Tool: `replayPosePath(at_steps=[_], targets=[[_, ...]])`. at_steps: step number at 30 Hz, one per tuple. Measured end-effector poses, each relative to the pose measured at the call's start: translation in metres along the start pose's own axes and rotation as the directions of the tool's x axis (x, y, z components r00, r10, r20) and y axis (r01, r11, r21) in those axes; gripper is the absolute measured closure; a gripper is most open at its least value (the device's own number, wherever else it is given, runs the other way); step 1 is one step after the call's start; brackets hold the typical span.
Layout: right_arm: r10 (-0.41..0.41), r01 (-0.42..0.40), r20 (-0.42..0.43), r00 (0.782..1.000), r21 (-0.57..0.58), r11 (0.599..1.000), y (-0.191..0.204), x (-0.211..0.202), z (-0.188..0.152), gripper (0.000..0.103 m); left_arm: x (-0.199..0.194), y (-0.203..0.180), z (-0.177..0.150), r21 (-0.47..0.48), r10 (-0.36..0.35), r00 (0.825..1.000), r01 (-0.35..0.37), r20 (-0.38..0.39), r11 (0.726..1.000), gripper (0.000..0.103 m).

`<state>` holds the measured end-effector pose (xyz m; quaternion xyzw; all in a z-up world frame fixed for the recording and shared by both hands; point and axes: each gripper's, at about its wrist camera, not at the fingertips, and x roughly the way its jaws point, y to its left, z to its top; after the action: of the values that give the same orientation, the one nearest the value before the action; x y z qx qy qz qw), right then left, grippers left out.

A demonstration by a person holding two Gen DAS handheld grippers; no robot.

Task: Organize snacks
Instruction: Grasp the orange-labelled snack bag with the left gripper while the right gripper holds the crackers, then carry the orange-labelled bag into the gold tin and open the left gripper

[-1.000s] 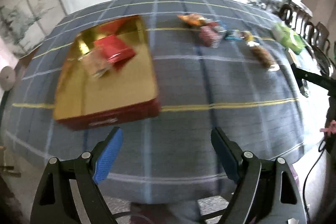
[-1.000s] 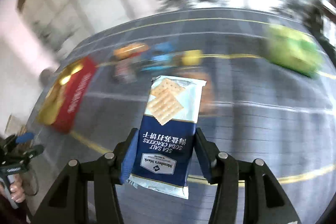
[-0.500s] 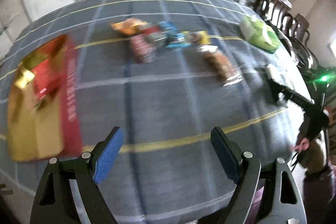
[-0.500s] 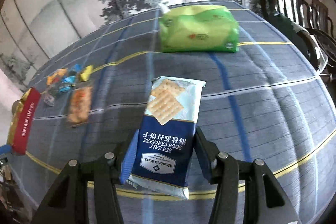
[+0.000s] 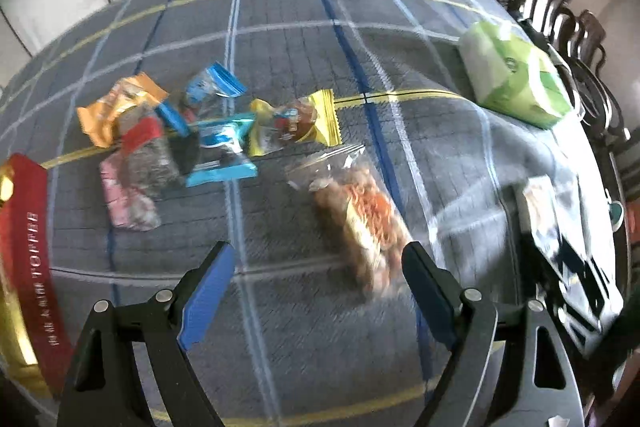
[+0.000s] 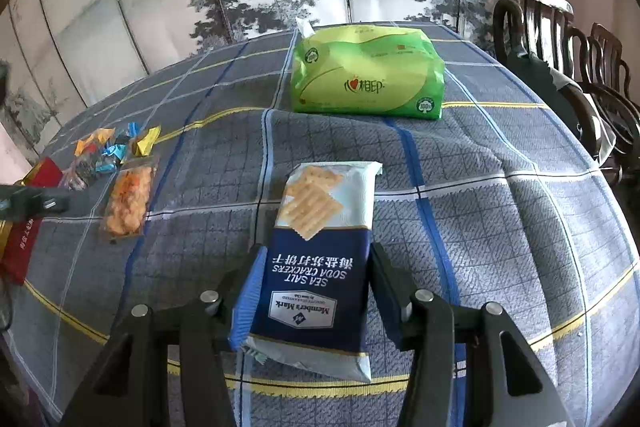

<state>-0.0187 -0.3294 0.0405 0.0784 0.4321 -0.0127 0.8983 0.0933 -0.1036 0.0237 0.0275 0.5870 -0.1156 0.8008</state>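
My right gripper is shut on a blue and white soda cracker pack, held above the checked tablecloth. My left gripper hangs open over the cloth, with nothing between its blue pads. A clear bag of orange snacks lies just ahead of it, near its right finger. Beyond that sits a heap of small wrapped snacks, yellow, blue, orange, red and pink. The red and gold toffee tin lies at the left edge. In the right wrist view the clear bag, the heap and the tin lie far left.
A green tissue pack stands at the back of the table, also seen in the left wrist view. Dark wooden chairs line the right side. The right gripper with its pack shows blurred at the right of the left wrist view.
The left gripper has swept right, from over the tin to over the loose snacks. The right gripper swung right with the cracker pack, then held still.
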Motion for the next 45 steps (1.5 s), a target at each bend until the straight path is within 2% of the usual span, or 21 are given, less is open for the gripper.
replayPosePath(at_steps=[2,6,7,8,9,10,11,12,14,18,22,27,36,42,45], targets=[[0.007,-0.007,0.001,1.0,0.004,1.0,-0.001,0.0,0.0,0.051,0.01,-0.003,0.006,-0.014,0.025,1.0,-0.025,-0.019,1.0,0.021],[0.041,-0.042,0.008,0.999,0.03,0.999,-0.007,-0.001,0.0,0.051,0.015,-0.005,0.009,-0.052,0.03,1.0,-0.03,-0.001,0.998,0.019],[0.044,-0.044,0.008,0.999,0.032,0.999,-0.007,-0.001,0.0,0.051,0.019,-0.006,0.008,-0.061,0.021,1.0,-0.022,-0.013,0.998,0.023],[0.047,-0.047,0.009,0.999,0.034,0.998,-0.008,-0.001,0.0,0.051,0.021,-0.005,0.007,-0.075,-0.008,1.0,0.006,-0.017,0.997,0.027],[0.052,-0.052,0.01,0.999,0.038,0.998,-0.008,-0.001,0.0,0.051,0.022,-0.007,0.007,-0.085,-0.01,1.0,0.01,0.001,0.996,0.036],[0.057,-0.058,0.011,0.998,0.042,0.997,-0.009,-0.001,0.0,0.051,0.019,-0.009,0.004,-0.082,-0.011,1.0,0.014,0.029,0.997,0.061],[0.059,-0.059,0.012,0.998,0.043,0.997,-0.01,-0.001,0.0,0.051,0.017,-0.014,0.002,-0.059,-0.021,0.999,0.023,0.04,0.998,0.068],[0.058,-0.059,0.012,0.998,0.043,0.997,-0.01,-0.001,0.0,0.051,0.016,-0.018,-0.001,-0.042,-0.009,0.999,0.011,0.043,0.999,0.069],[0.057,-0.058,0.012,0.998,0.042,0.997,-0.01,-0.001,0.0,0.051,0.013,-0.023,-0.011,-0.023,-0.002,0.998,0.003,0.066,1.0,0.07],[0.053,-0.053,0.01,0.999,0.038,0.998,-0.01,-0.001,0.001,0.051,0.004,-0.018,-0.039,-0.029,-0.076,0.994,0.078,0.076,0.997,0.07],[0.045,-0.045,0.008,0.999,0.032,0.998,-0.009,0.0,0.001,0.051,-0.024,0.005,-0.076,-0.058,-0.168,0.982,0.173,0.092,0.983,0.07],[0.029,-0.029,0.005,1.0,0.021,0.999,-0.006,0.001,0.002,0.051,-0.063,0.034,-0.105,-0.073,-0.213,0.969,0.223,0.127,0.972,0.07],[0.009,-0.009,0.001,1.0,0.006,1.0,-0.003,0.001,0.002,0.051,-0.128,0.095,-0.152,-0.129,-0.18,0.963,0.209,0.201,0.969,0.07],[-0.014,0.014,-0.003,1.0,-0.012,1.0,0.001,0.002,0.002,0.051,-0.151,0.135,-0.164,-0.19,-0.088,0.966,0.136,0.243,0.972,0.07],[-0.027,0.027,-0.005,1.0,-0.023,0.999,0.003,0.003,0.002,0.051,-0.159,0.152,-0.167,-0.213,-0.059,0.962,0.119,0.268,0.97,0.07]])
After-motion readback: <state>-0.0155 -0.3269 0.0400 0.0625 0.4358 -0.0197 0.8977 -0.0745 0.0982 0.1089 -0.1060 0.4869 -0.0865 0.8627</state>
